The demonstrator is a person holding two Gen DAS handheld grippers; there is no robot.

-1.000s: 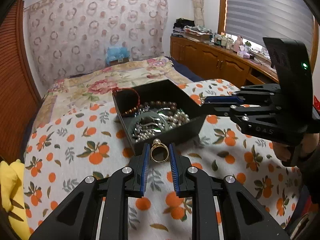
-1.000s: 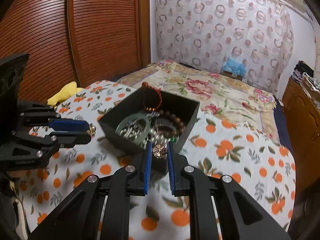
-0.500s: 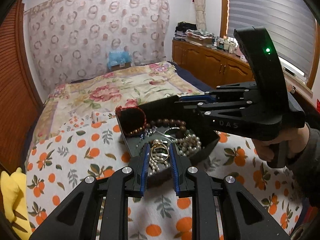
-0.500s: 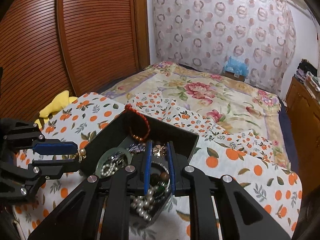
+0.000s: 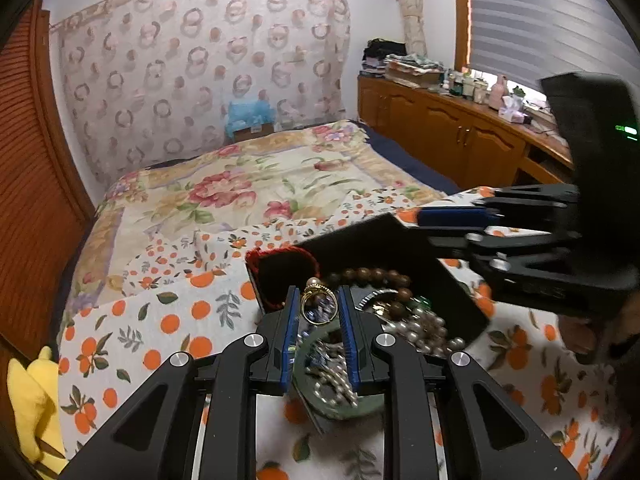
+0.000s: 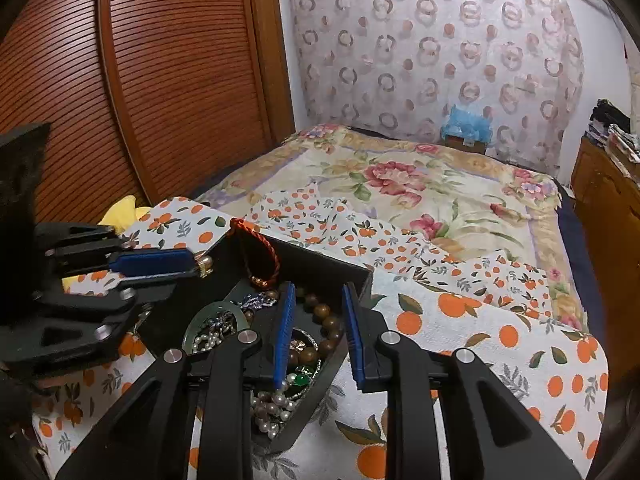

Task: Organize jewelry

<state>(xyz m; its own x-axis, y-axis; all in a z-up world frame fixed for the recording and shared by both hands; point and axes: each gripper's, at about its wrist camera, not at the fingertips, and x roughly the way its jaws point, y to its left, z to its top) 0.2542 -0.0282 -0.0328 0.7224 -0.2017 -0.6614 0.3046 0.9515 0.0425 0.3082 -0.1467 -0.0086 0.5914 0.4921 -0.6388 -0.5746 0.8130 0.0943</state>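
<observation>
A black jewelry box [image 5: 404, 240] [image 6: 320, 266] sits on the orange-print cloth on the bed. It holds a red cord bracelet [image 5: 280, 254] [image 6: 264, 256], brown wooden beads [image 5: 372, 274] [image 6: 324, 320], pearls [image 5: 428, 328] [image 6: 272, 408] and a green bangle [image 6: 216, 312]. My left gripper [image 5: 318, 308] is shut on a gold pearl ring [image 5: 316, 300] and holds it over the box; it shows in the right wrist view [image 6: 192, 266]. My right gripper [image 6: 318, 304] is open over the box's near side, with a small flower-shaped piece [image 6: 298, 344] lying in the box below it.
The orange-print cloth [image 5: 132, 336] [image 6: 500, 340] covers the near end of a floral bedspread [image 5: 248, 184]. A yellow soft item [image 5: 28, 400] lies at the left edge. A wooden cabinet [image 5: 448, 136] stands right, slatted wardrobe doors [image 6: 152, 80] left.
My left gripper moved the ring forward over the box. My right gripper opened; the small flower-shaped piece it held now lies in the box.
</observation>
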